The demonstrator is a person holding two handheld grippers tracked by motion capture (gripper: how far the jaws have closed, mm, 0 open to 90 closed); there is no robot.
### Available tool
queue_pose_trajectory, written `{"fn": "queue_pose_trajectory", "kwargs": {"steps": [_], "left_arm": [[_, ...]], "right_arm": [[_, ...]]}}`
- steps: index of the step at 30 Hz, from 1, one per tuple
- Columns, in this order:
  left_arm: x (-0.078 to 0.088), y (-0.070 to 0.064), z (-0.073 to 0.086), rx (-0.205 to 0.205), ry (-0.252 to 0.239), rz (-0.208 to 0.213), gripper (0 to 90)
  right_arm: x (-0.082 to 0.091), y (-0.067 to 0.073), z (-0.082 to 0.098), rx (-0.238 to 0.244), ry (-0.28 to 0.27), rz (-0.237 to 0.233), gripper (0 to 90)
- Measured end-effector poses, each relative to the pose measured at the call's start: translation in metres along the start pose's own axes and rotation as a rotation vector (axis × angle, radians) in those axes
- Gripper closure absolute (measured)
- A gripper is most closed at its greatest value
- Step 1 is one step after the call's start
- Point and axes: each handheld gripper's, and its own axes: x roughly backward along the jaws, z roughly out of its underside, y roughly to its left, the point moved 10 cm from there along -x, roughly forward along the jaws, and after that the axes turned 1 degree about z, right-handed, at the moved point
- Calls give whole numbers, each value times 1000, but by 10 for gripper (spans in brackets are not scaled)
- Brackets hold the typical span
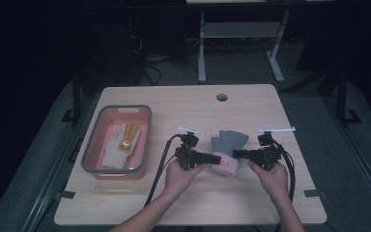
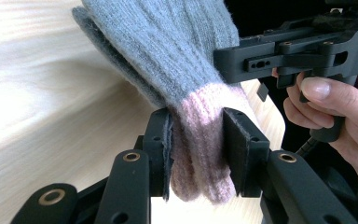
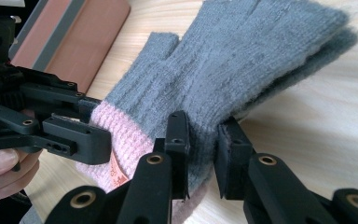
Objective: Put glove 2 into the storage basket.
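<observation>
Gloves (image 1: 228, 150) – a stacked grey knit pair with pink cuffs, held between both grippers over the table (image 1: 251, 203) middle.
Left gripper (image 2: 196, 149) is clamped on the pink cuff, right gripper (image 3: 203, 156) on the grey edge just past it (soft, light, floppy stuff) – I'd grab the thicker cuff, less slip.
</observation>
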Motion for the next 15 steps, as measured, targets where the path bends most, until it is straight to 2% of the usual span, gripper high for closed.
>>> {"fn": "queue_pose_trajectory", "kwargs": {"steps": [7, 11, 15], "left_arm": [[14, 3, -2, 0, -17, -11, 640], [21, 3, -4, -15, -24, -12, 640], [25, 4, -5, -20, -30, -14, 640]], "right_arm": [[-7, 13, -8, 15, 1, -13, 767], [-10, 18, -10, -1, 4, -26, 768], [-12, 21, -14, 14, -2, -23, 767]]}}
